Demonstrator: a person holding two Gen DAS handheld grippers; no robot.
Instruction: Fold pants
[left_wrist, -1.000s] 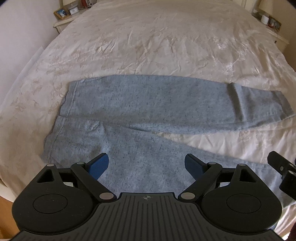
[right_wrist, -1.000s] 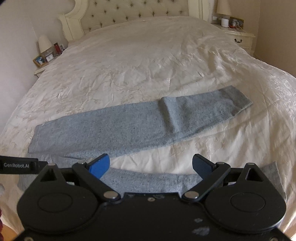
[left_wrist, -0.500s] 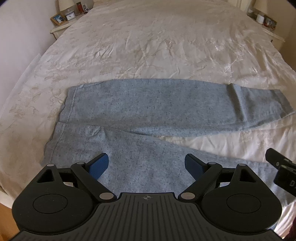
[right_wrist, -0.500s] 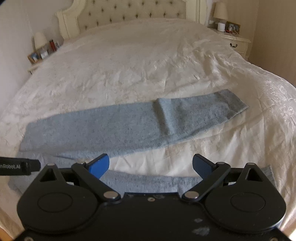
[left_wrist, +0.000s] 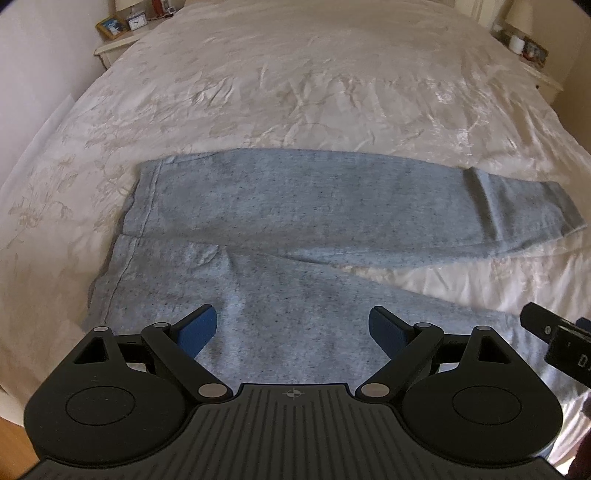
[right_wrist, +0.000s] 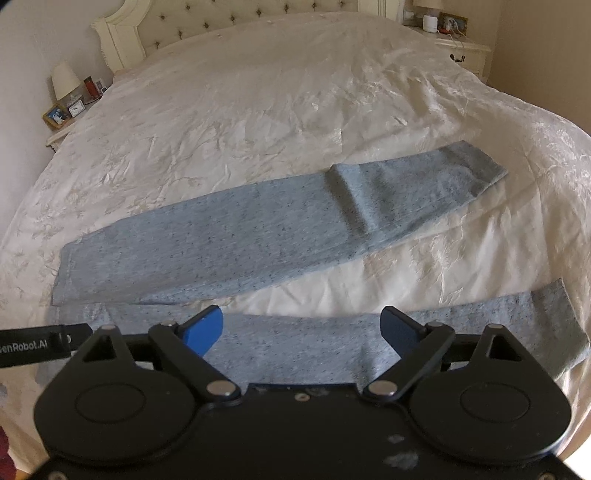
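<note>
Grey-blue sweatpants (left_wrist: 295, 221) lie flat on the white bedspread (left_wrist: 314, 92), waistband at the left, both legs running right and spread apart. My left gripper (left_wrist: 293, 326) is open and empty over the near leg close to the seat. My right gripper (right_wrist: 301, 326) is open and empty over the near leg (right_wrist: 332, 343) further toward its cuff (right_wrist: 565, 325). The far leg (right_wrist: 277, 232) has a crease near its cuff. The right gripper's side shows at the right edge of the left wrist view (left_wrist: 554, 336).
A tufted headboard (right_wrist: 240, 18) stands at the far end of the bed. A nightstand with a lamp, clock and photo frame (right_wrist: 70, 110) is at the far left, another nightstand (right_wrist: 458, 44) at the far right. Wooden floor (left_wrist: 11, 443) shows at the lower left.
Both grippers have shifted slightly over the near leg, the views moving a little closer to the pants. Both stay open and empty. The pants have not moved.
</note>
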